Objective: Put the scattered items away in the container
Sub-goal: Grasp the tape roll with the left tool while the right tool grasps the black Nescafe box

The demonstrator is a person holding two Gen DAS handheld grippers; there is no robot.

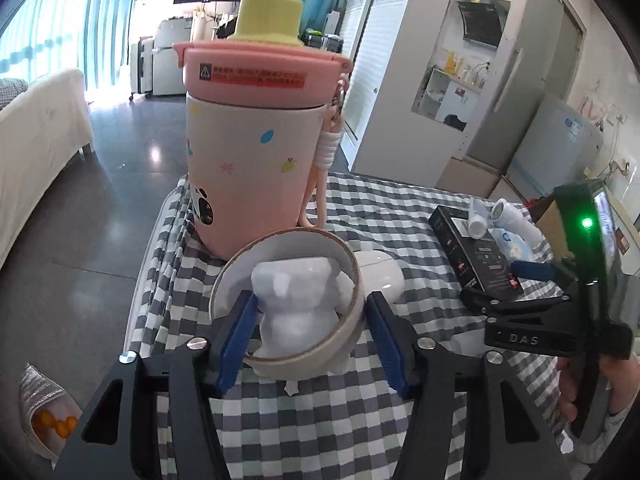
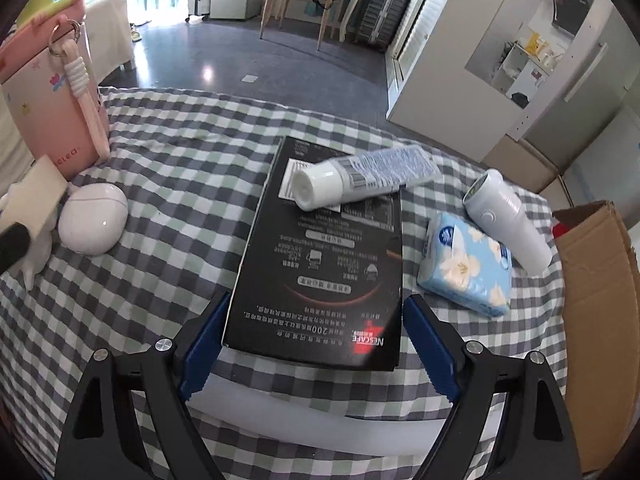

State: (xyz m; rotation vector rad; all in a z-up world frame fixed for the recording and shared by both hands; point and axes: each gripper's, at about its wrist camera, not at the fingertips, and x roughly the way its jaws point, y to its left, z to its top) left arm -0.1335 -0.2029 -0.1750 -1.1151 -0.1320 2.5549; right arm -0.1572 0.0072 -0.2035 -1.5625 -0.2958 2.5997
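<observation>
We are holding the left gripper (image 1: 310,328) with its blue-padded jaws spread wide on either side of a cream roll of masking tape (image 1: 288,300), which is standing tilted around a small white plaster figurine (image 1: 296,312); the left pad is lying against the figurine and the roll's rim, while the right pad is sitting just beside the roll's outer wall, and we cannot tell whether either is pressing. Just behind the roll, a glossy white egg-shaped case (image 1: 380,276) is resting on the grey-and-white checked tablecloth (image 1: 320,420), and beyond it a tall pink drinking bottle with a yellow cap (image 1: 256,128) is standing upright, a pink strap hanging down its side. We are holding the right gripper (image 2: 316,344) equally wide open, its blue pads flanking the near end of a flat black rectangular coffee box (image 2: 320,272) without visibly touching it. A white squeeze tube with printed label (image 2: 360,180) is lying across the far end of that box. To the right of the box, a light blue floral tissue packet (image 2: 466,264) is lying on the cloth, touching a white cylindrical handheld device (image 2: 508,220) beside it. At the table's right edge, the open brown cardboard box (image 2: 600,300) is standing, well apart from both grippers; its interior is not visible.
</observation>
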